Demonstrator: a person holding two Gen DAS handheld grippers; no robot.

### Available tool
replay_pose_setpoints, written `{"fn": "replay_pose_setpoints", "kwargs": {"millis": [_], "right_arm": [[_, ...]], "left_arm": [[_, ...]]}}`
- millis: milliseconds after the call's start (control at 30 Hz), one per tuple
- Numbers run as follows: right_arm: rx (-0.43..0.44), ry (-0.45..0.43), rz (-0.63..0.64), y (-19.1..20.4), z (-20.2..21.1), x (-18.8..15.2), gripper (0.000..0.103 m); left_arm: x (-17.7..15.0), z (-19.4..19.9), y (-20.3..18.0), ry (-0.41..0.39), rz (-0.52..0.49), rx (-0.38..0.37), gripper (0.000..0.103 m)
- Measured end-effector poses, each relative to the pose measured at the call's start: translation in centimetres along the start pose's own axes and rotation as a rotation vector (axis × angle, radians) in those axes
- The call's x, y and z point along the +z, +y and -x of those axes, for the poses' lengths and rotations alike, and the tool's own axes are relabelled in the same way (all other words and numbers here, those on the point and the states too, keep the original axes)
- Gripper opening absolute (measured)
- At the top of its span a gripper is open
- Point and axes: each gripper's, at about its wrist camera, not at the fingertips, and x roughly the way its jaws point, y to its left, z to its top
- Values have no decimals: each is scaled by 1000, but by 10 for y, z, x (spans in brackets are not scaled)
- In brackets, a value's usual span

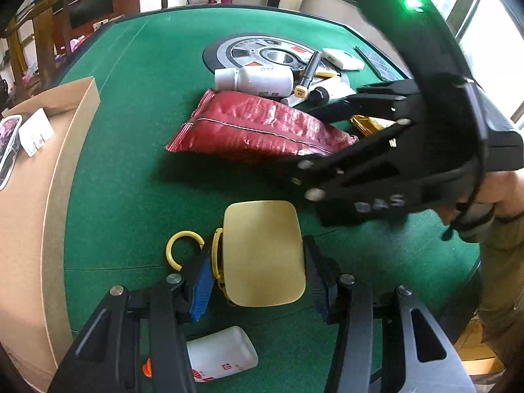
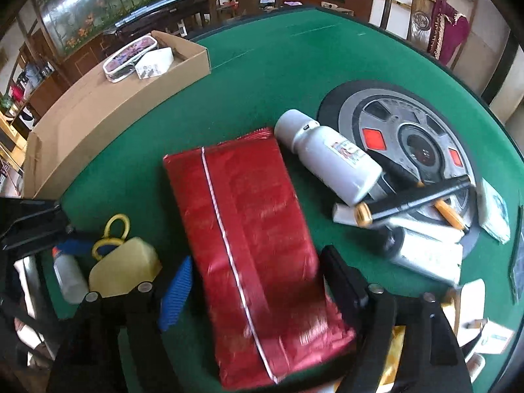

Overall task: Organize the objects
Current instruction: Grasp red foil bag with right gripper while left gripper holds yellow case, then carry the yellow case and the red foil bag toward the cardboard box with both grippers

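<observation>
Table (image 1: 137, 104): green felt with a round wheel-like plate (image 2: 406, 137) in the middle.
Box (image 1: 29, 229): cardboard, at the table's edge.
Left gripper (image 1: 258, 281): pads squeeze a yellow case (image 1: 263, 252) (its ring (image 1: 178, 245) hangs beside).
Right gripper (image 2: 249, 281): fingers apart, either side of the red bag (image 2: 249, 229), which lies flat.
White bottle (image 2: 327, 160): on its side, just beside the bag.

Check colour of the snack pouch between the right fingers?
Red snack pouch with a white seam line; clearest in right wrist view.

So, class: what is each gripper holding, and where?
Left fingers clamp the yellow case by its two long sides. Right fingers straddle the red packet at its near end, not gripping.
</observation>
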Motion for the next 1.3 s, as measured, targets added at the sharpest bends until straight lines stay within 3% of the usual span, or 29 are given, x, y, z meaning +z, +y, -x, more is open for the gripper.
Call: {"fn": "replay_pose_setpoints", "kwargs": {"millis": [133, 233, 567, 933, 1300], "right_arm": [[-25, -72, 6, 2, 1, -2, 56], [-16, -122, -24, -1, 8, -4, 48], [36, -230, -98, -7, 35, -2, 48], [59, -225, -162, -10, 39, -9, 48], [67, -234, -187, -14, 39, -13, 48]], "left_arm": [[0, 0, -2, -3, 0, 13, 49], [-2, 1, -2, -25, 17, 21, 49], [3, 29, 12, -142, 104, -12, 49], [-5, 57, 41, -204, 200, -42, 49], [-4, 76, 52, -253, 232, -36, 49]]}}
